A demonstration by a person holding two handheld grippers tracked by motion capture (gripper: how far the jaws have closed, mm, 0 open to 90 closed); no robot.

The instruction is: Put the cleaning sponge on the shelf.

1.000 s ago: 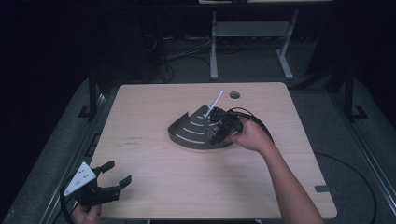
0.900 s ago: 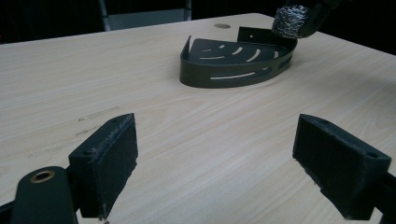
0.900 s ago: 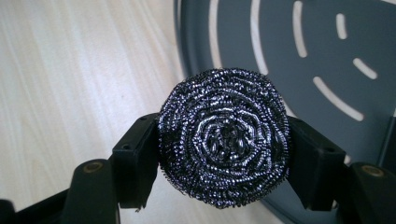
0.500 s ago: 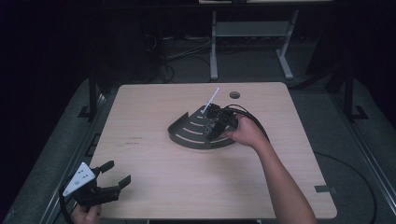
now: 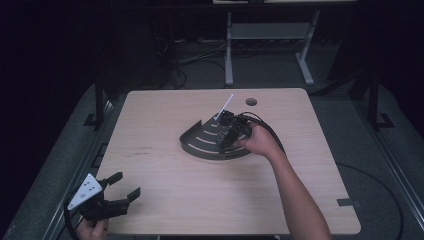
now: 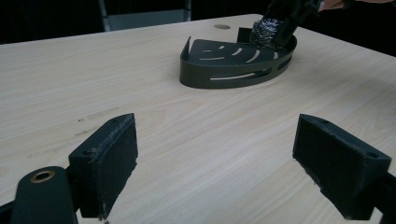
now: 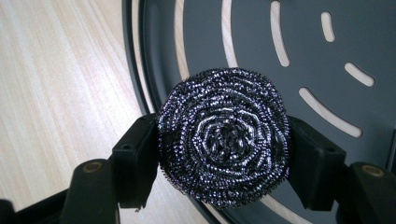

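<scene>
- The step in hand looks like setting the round, dark steel-wire scouring pad (image 7: 223,137) into the dark grey, fan-shaped metal tray with curved slots (image 5: 200,145); the pad hangs over the tray's curved rim, not yet down on its floor.
- The right gripper (image 5: 227,136) is clenched on the scouring pad: in the right gripper view a black pad presses it at 9 o'clock and another at 3 o'clock, with the coil bulging out between and above them.
- In the high view the tray lies just past the middle of the pale wooden table (image 5: 165,115), and the right gripper sits at about 3 o'clock on it, the hand (image 5: 260,142) behind.
- The left gripper (image 5: 122,197) is released, jaws wide apart with nothing between them, resting near the table's 7 o'clock corner, well apart from the tray.
- Judged next move: carry the pad a little further inward over the slotted floor, lower it until it rests, then part the jaws and lift straight off so the wire does not snag.
</scene>
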